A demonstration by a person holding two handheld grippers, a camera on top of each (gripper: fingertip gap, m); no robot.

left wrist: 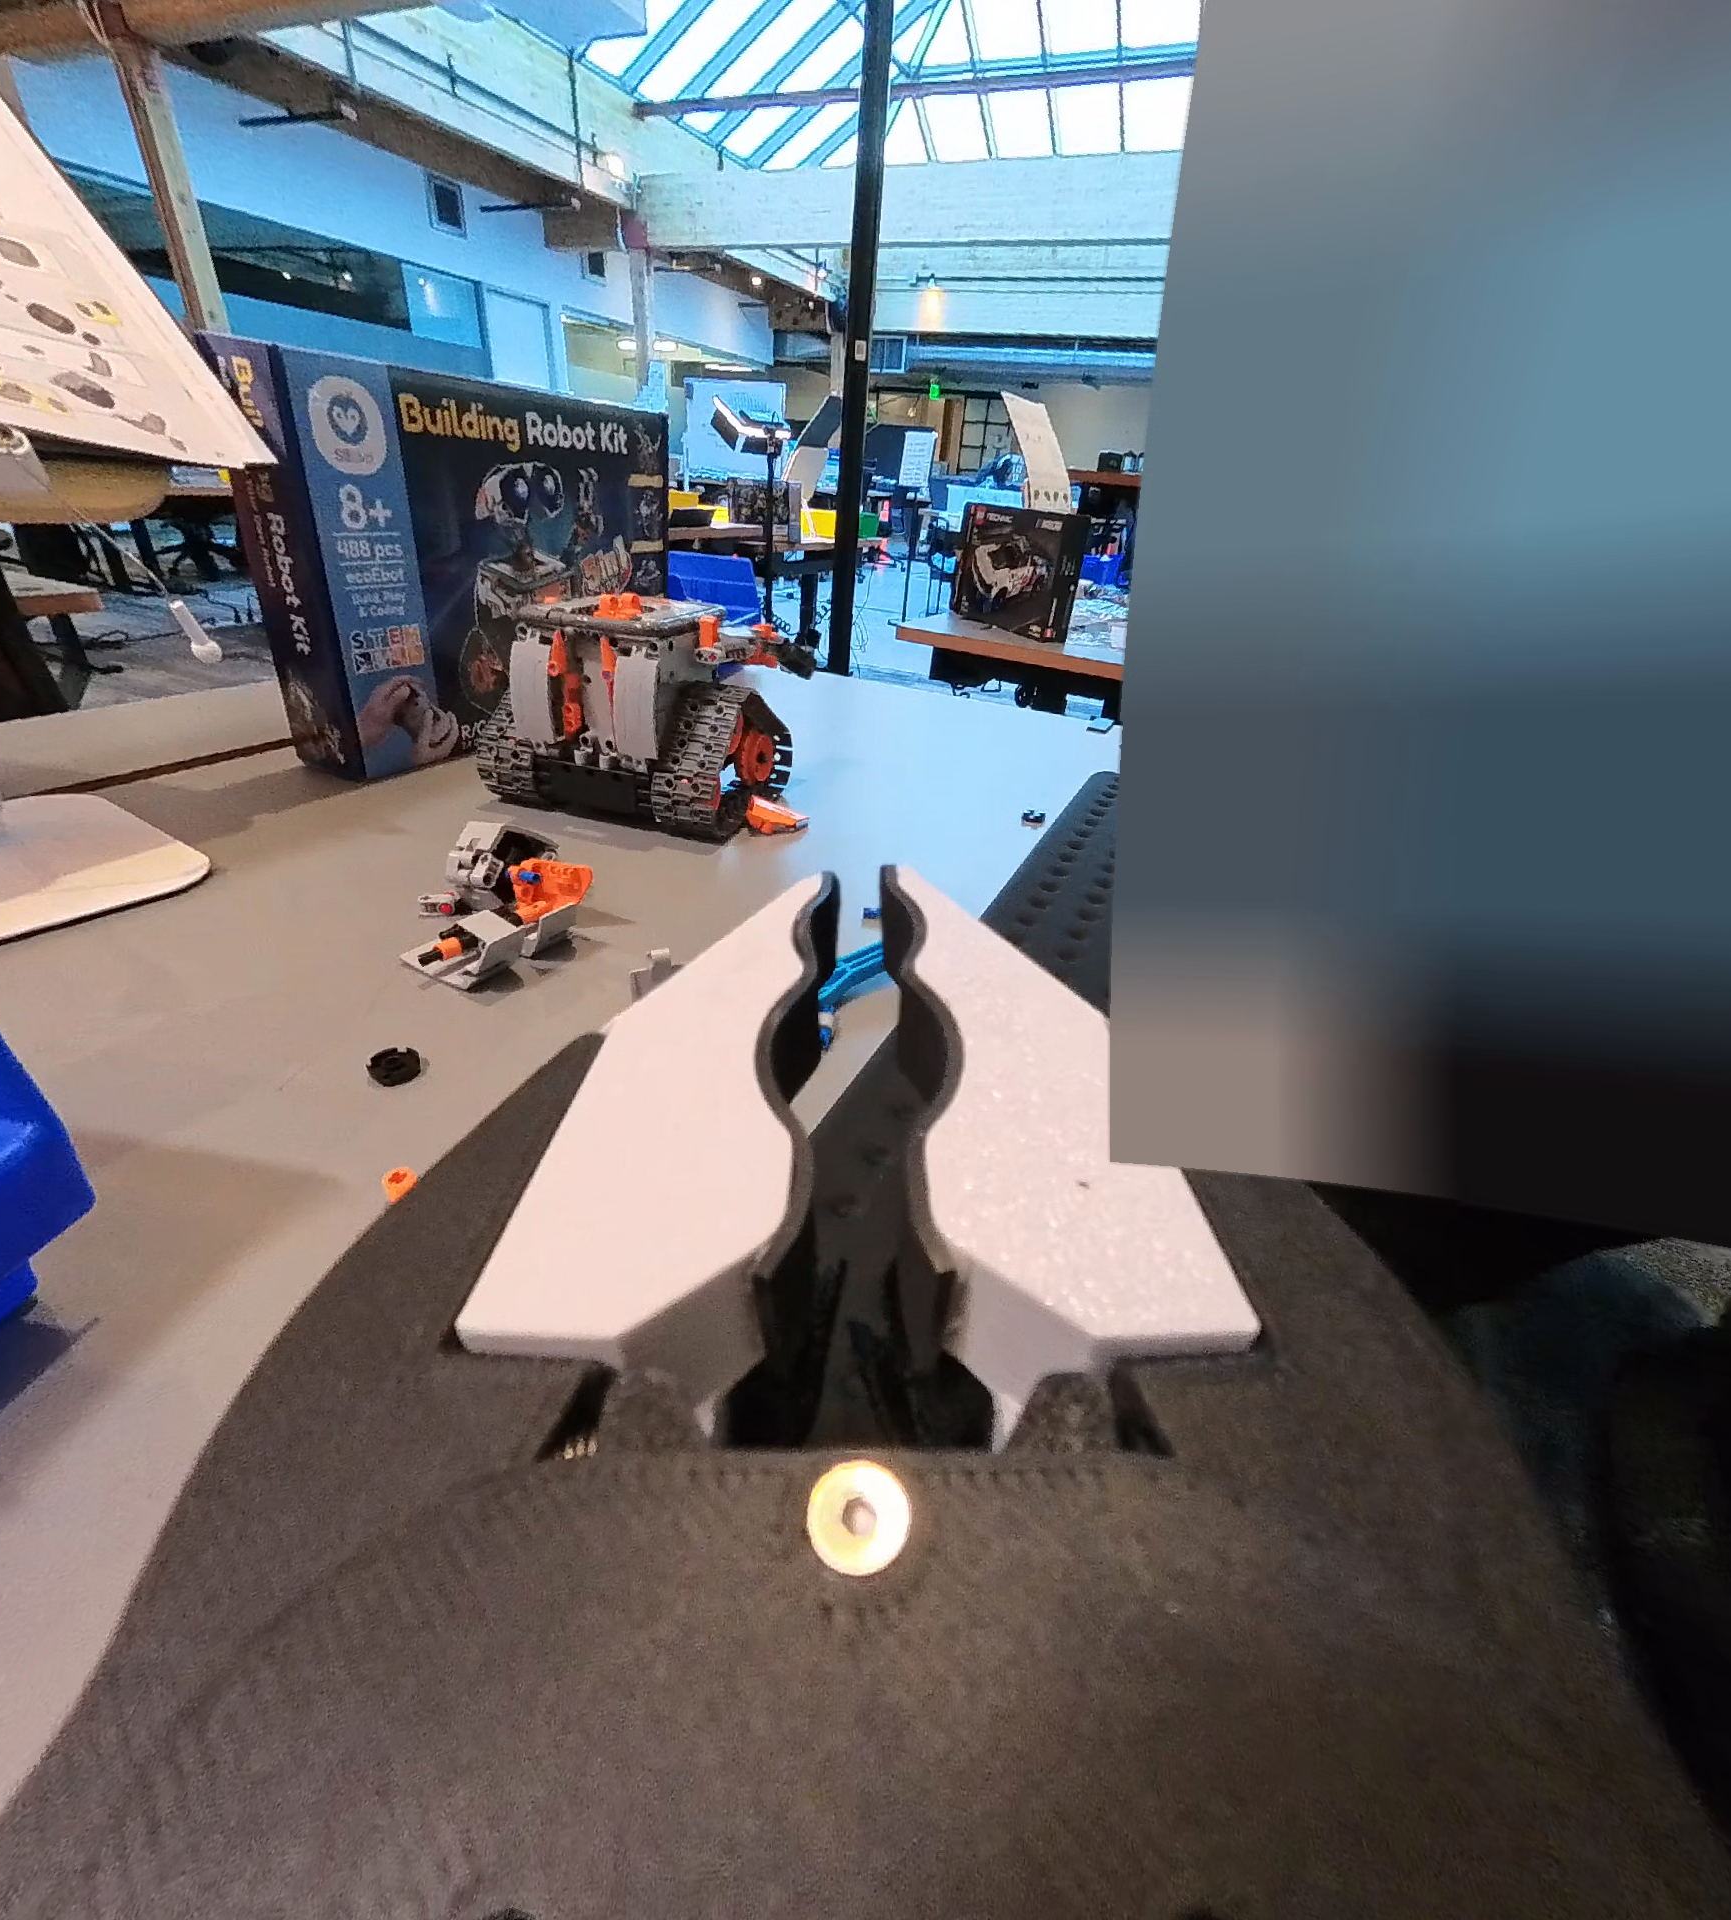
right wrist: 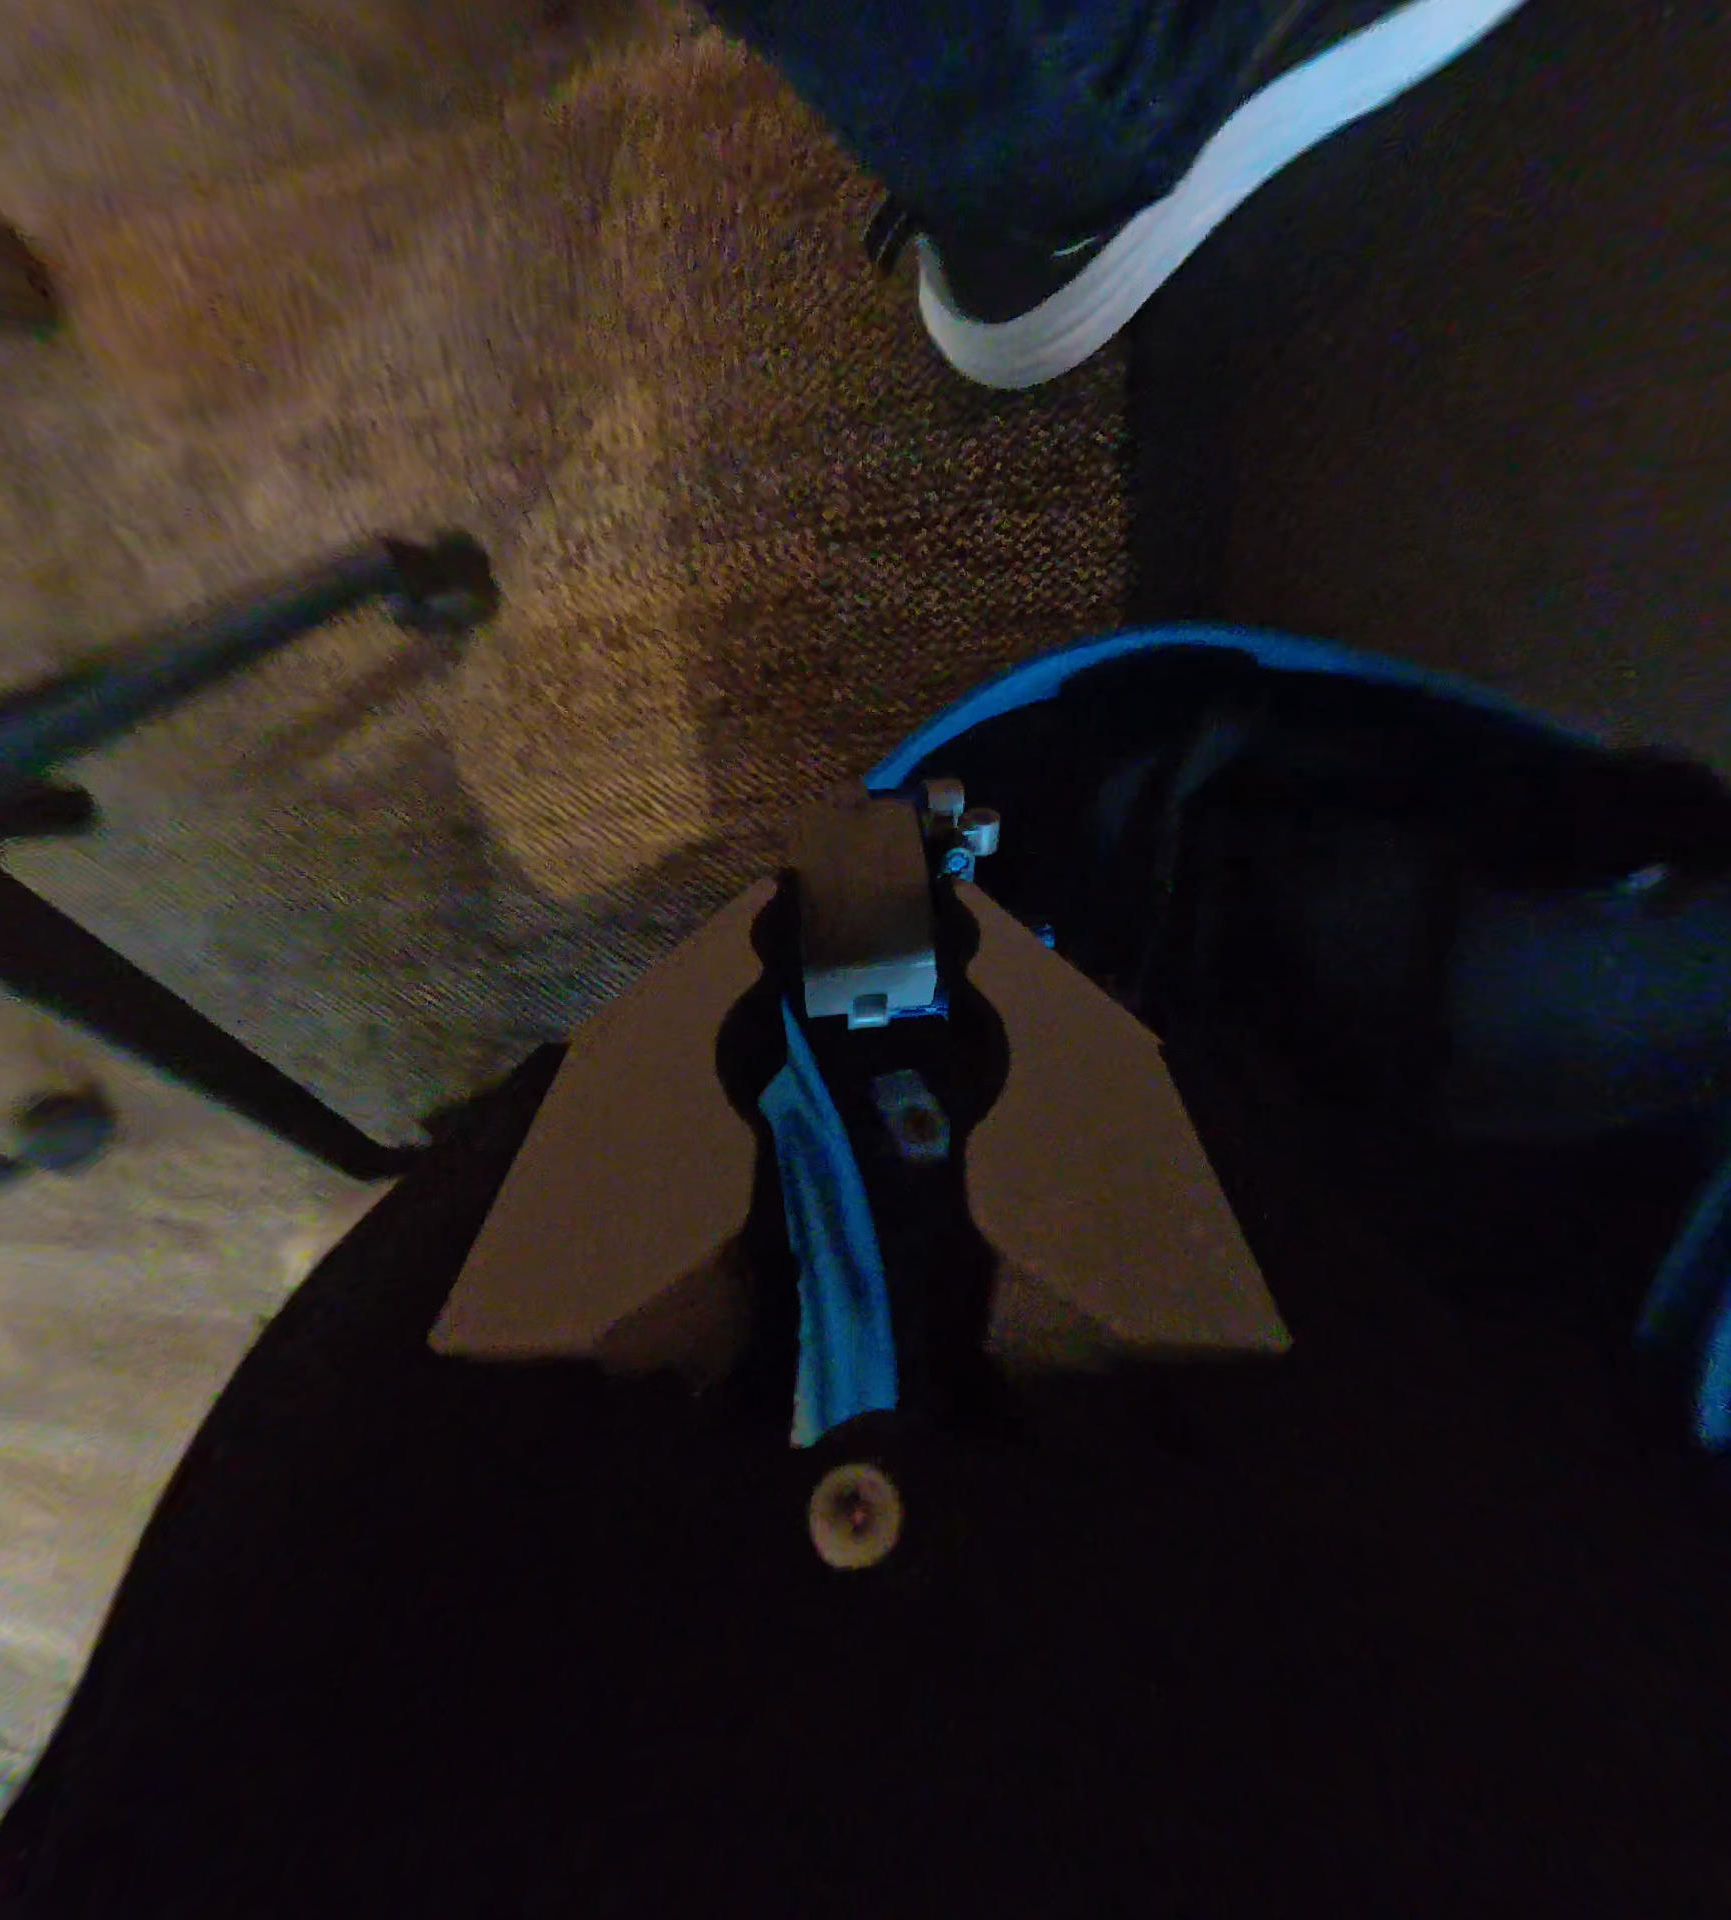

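At frame centre the left gripper [left wrist: 859, 883] is nearly closed and holds nothing, low over the grey worktop [left wrist: 217, 1018]. A tracked toy robot [left wrist: 632, 717] stands beyond it, loose parts [left wrist: 502, 914] at centre left. The right gripper [right wrist: 866, 883] clamps a grey block [right wrist: 866, 935] (dim light) above carpet [right wrist: 528, 416], a shoe [right wrist: 1100, 187] at upper right.

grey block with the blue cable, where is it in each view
Left wrist view: the grey block is not in it; only a blue cable shows through the gap of the left tongs.
Right wrist view: centre, the grey block is clamped in the right tongs, above the carpet.
Shared landmark: the blue cable, probably the same one in both, though that is not certain.
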